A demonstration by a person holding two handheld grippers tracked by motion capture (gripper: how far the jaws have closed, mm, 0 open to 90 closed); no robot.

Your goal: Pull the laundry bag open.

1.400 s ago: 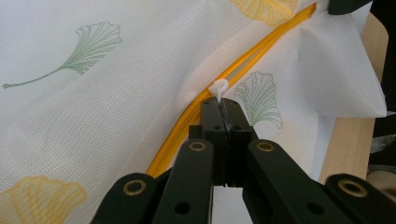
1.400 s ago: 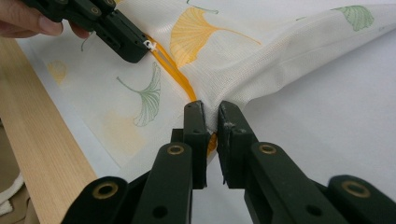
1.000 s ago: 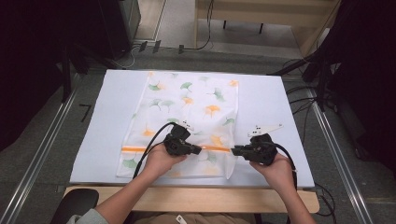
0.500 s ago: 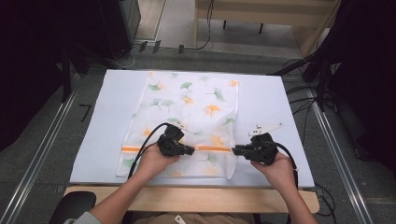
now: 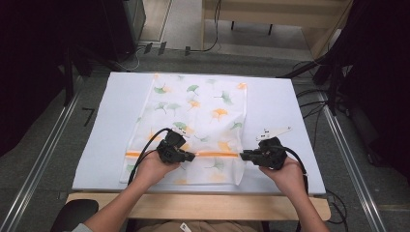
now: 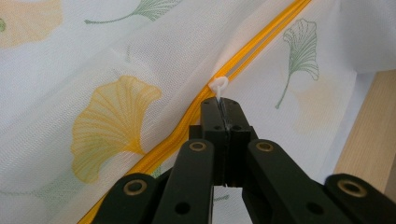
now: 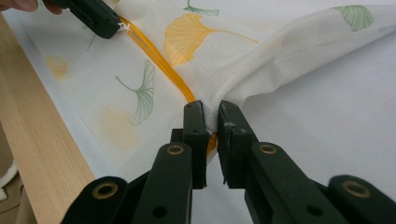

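A white mesh bag [image 5: 203, 111] printed with ginkgo leaves lies flat on the table, and an orange zipper [image 5: 215, 154] runs across its near end. My left gripper [image 5: 192, 157] sits on the zipper line. Its jaws are shut on the small white zipper pull [image 6: 218, 87], which pokes out past the left gripper's tips [image 6: 220, 105]. My right gripper [image 5: 243, 155] is at the bag's right edge. There the right gripper [image 7: 211, 112] is shut on a bunched fold of mesh [image 7: 261, 60] at the zipper's end [image 7: 159, 65]. The left gripper [image 7: 119, 28] also shows far off in the right gripper view.
The bag rests on a white table cover [image 5: 290, 106] with a wooden front edge [image 5: 203, 205] close to both hands. Bare white surface lies left and right of the bag. Metal rails and cables [image 5: 314, 96] run along the floor beside the table.
My left gripper has slid a little to the left along the zipper with the pull in its jaws. The right gripper has stayed where it was.
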